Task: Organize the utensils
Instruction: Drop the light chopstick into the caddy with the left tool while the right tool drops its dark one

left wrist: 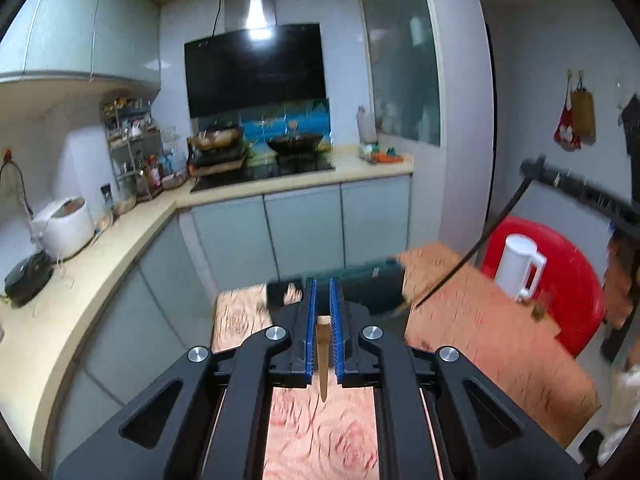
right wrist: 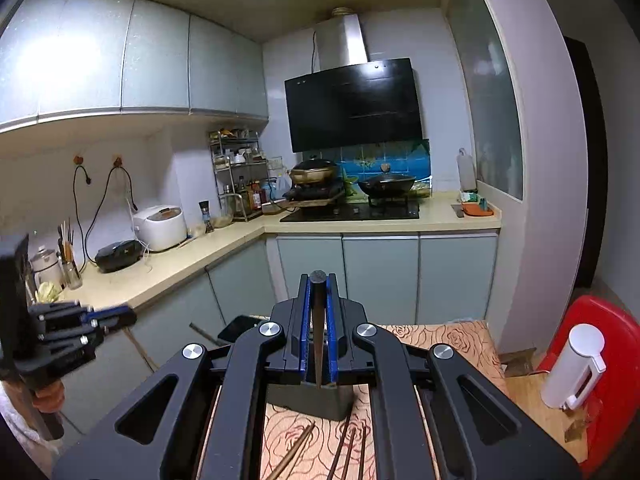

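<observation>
Brown tapered chopstick (left wrist: pixel 323 354) clamped in left gripper (left wrist: pixel 323 300); right gripper (right wrist: pixel 318 292) clamps a darker one (right wrist: pixel 318 328).

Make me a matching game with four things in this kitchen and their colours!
Things:
1. rice cooker
2. chair
3. range hood panel
4. pads on the right gripper fingers

Colours:
A. red
B. blue
C. white
D. black

Right pairs: 1-C, 2-A, 3-D, 4-B. The rice cooker on the counter is white, the chair beside the table is red, the panel over the stove is black, and the finger pads are blue.
</observation>
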`<state>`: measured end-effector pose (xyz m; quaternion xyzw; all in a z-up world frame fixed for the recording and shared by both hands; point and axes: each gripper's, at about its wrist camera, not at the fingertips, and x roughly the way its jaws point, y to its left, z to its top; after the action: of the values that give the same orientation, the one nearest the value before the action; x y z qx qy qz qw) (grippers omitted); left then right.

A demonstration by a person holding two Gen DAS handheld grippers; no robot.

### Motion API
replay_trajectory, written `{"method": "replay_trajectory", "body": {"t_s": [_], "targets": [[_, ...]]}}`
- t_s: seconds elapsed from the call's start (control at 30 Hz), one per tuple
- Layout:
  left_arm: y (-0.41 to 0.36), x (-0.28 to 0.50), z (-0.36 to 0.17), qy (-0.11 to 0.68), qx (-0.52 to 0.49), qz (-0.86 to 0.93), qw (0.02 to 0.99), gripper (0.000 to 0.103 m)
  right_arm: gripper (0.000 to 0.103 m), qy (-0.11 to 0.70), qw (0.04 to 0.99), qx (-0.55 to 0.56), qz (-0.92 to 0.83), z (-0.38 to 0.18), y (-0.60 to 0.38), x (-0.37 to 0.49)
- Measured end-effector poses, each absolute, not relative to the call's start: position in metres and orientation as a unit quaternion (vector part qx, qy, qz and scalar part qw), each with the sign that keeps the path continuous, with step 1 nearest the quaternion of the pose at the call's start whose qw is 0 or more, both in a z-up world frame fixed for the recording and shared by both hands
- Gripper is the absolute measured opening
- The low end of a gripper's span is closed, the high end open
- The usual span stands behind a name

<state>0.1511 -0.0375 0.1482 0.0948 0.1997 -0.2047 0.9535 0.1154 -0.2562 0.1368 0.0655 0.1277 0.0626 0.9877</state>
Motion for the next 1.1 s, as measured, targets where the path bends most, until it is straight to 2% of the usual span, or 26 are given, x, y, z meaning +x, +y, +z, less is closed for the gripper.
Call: {"method": "replay_trajectory", "body": {"t_s": [0.17,0.3,0.6,0.9,0.97,1.0,1.03,1.07,1.1], "targets": [[-0.070,0.175,0.178,0.171,0.099,-0.208,0.958,0.007,0.008,0.141,0.986,0.060,0.064,0.145,-0.254,0.142],[-0.092,0.202,0.182,0.159,0.099,-0.202,0.961,0.007,0.008,0.161,0.983,0.058,0.063,0.141,-0.251,0.167],[-0.114,0.277,0.130,0.207,0.082,-0.190,0.956,0.007,0.008,0.219,0.972,0.051,0.060,0.110,-0.241,0.211],[-0.102,0.302,0.096,0.244,0.070,-0.176,0.951,0.007,0.008,0.263,0.961,0.057,0.066,0.075,-0.233,0.243],[-0.098,0.302,0.094,0.246,0.067,-0.173,0.951,0.007,0.010,0.268,0.959,0.062,0.072,0.071,-0.232,0.245],[-0.094,0.303,0.094,0.247,0.063,-0.173,0.951,0.009,0.011,0.267,0.959,0.062,0.073,0.071,-0.232,0.245],[-0.093,0.302,0.094,0.247,0.061,-0.172,0.952,0.018,0.016,0.266,0.960,0.059,0.070,0.072,-0.232,0.246],[-0.091,0.301,0.095,0.246,0.060,-0.172,0.952,0.025,0.028,0.264,0.960,0.059,0.069,0.072,-0.232,0.245],[-0.088,0.299,0.097,0.241,0.056,-0.170,0.954,0.040,0.034,0.259,0.962,0.063,0.068,0.073,-0.233,0.244]]}}
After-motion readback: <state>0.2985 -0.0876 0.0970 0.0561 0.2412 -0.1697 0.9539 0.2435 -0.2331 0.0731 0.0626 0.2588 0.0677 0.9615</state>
